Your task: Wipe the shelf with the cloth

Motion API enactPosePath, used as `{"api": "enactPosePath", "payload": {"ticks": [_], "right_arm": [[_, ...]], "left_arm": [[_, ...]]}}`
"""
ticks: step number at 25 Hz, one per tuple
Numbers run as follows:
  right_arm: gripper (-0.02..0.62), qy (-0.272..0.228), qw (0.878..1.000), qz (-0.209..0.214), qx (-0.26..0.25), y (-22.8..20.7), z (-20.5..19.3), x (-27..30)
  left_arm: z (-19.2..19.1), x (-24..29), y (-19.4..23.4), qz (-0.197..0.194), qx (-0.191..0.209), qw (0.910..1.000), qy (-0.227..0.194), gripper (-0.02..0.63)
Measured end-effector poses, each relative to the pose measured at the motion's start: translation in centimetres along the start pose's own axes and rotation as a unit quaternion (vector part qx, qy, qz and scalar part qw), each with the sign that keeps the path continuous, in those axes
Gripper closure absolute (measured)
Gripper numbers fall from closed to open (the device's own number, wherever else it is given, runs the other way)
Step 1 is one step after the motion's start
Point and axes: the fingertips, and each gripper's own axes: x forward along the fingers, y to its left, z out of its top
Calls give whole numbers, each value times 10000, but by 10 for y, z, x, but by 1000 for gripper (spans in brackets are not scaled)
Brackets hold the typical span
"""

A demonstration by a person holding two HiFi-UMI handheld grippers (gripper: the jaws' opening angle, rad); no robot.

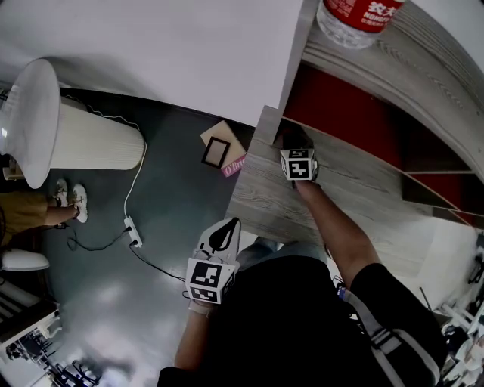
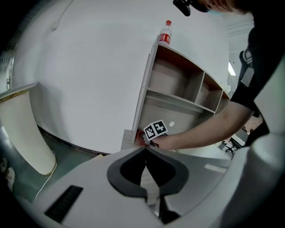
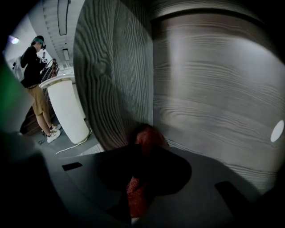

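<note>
A red cloth (image 3: 148,139) is pinched in my right gripper (image 3: 141,153), which is shut on it and presses it into the back left corner of the grey wooden shelf board (image 1: 355,189). In the head view the right gripper (image 1: 295,143) hides the cloth under its marker cube. The left gripper view shows a bit of the red cloth (image 2: 137,135) beside that cube. My left gripper (image 1: 229,225) hangs low in front of the person's body, off the shelf. Its jaws are shut with nothing in them (image 2: 146,149).
A water bottle (image 1: 355,19) stands on top of the shelf unit. A white cylinder (image 1: 76,136) stands on the floor at left, near a power strip with its cable (image 1: 133,230) and a small frame (image 1: 217,151). A person stands at far left (image 1: 45,208).
</note>
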Motion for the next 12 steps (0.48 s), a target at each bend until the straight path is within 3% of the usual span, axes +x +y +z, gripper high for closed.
{"api": "enactPosePath", "payload": {"ticks": [7,12], "right_arm": [[538,-25,9995,128,303,-4,-1,21],[540,-87,9998,156,133,-11,-3,22]], "left_arm": [[-8,4,3,30,-92,9998,154,601],[-9,8,0,45,-121,9997,215,600]]}}
